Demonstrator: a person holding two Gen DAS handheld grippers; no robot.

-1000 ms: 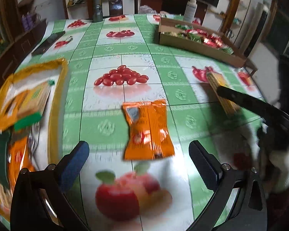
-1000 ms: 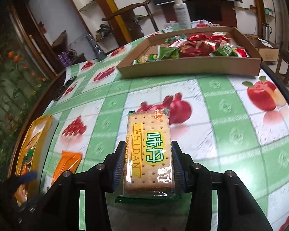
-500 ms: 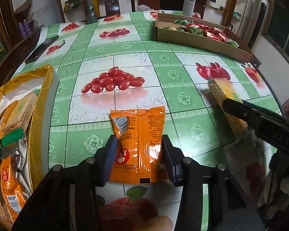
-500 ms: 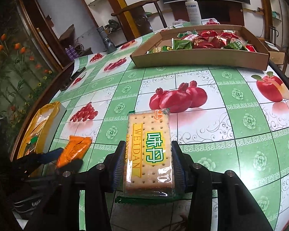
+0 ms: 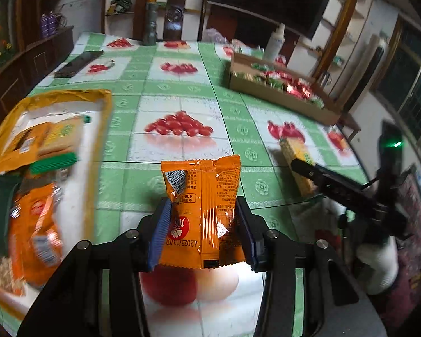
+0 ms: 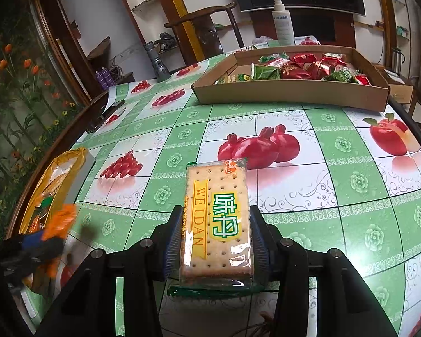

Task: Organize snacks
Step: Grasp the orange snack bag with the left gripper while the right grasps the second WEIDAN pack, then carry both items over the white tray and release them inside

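1. Left gripper [image 5: 202, 233], wide open 1 s ago, is now clamping the orange snack packet [image 5: 202, 210] and lifting it off the table [image 5: 182, 95]; pick done, placement pending.
2. Right gripper [image 6: 214, 241] is still gripping the cracker pack [image 6: 217, 219].
3. Right view is showing the cardboard tray [image 6: 292, 94] contents clearly; left view is showing the yellow bag [image 5: 42, 151] interior.

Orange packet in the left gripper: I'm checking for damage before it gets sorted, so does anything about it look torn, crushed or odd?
No tear or spill shows. The orange packet is pinched across its lower half by the left gripper, with light creases beside the pads. Its printed back faces the camera, text upside down.
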